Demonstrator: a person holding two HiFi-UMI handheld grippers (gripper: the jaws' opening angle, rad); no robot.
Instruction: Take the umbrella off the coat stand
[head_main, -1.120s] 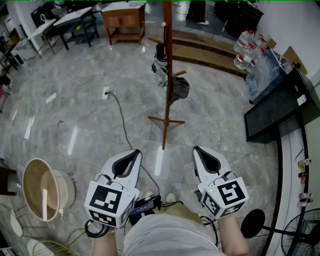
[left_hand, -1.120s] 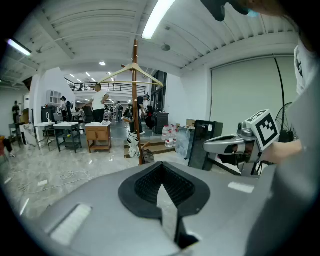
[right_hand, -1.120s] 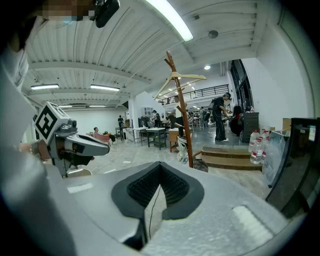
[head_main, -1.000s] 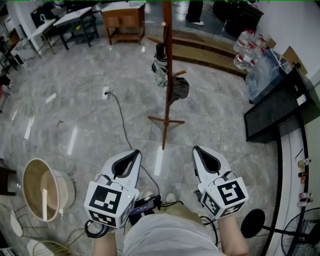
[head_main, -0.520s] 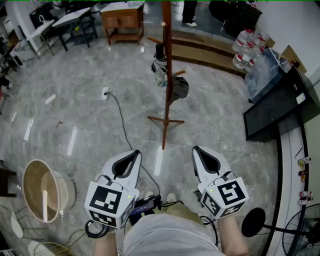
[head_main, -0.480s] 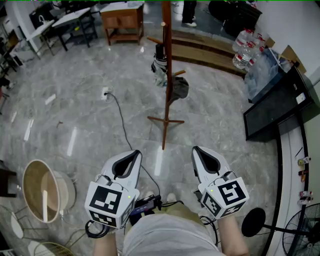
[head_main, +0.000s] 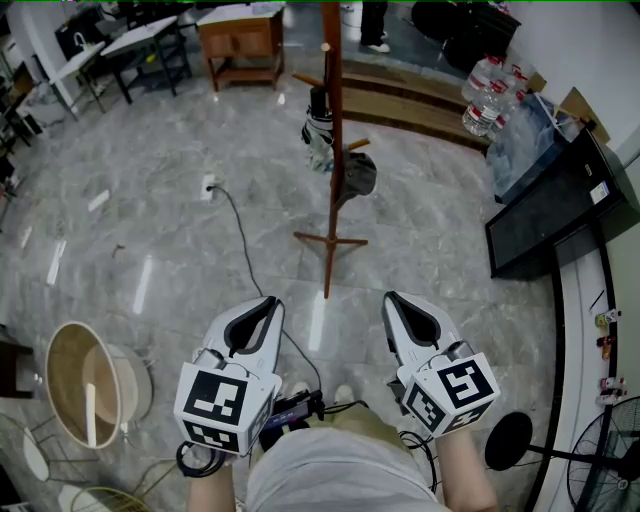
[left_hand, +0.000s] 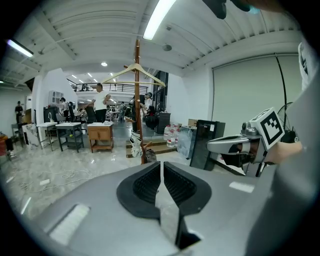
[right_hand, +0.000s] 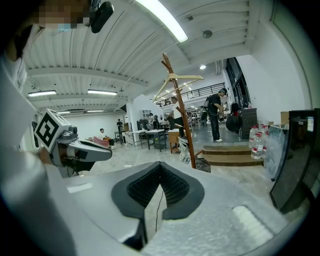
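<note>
The wooden coat stand (head_main: 331, 150) rises from the floor well ahead of me. A folded white-and-black umbrella (head_main: 319, 128) hangs on its left side, and a dark bag (head_main: 358, 176) hangs lower on the right. The umbrella (left_hand: 133, 145) also shows beside the pole in the left gripper view, under a wooden hanger (left_hand: 133, 75). The umbrella (right_hand: 186, 148) is far off in the right gripper view too. My left gripper (head_main: 268, 303) is held low near my body, its jaws opening by a thin slit with nothing between them. My right gripper (head_main: 392, 298) is shut and empty.
A black cable (head_main: 245, 240) runs across the tiled floor toward me. A round basket (head_main: 85, 380) stands at the left, and a black cabinet (head_main: 555, 205) and water bottles (head_main: 485, 90) at the right. A wooden table (head_main: 245, 40) and a low step (head_main: 420, 100) lie beyond the stand.
</note>
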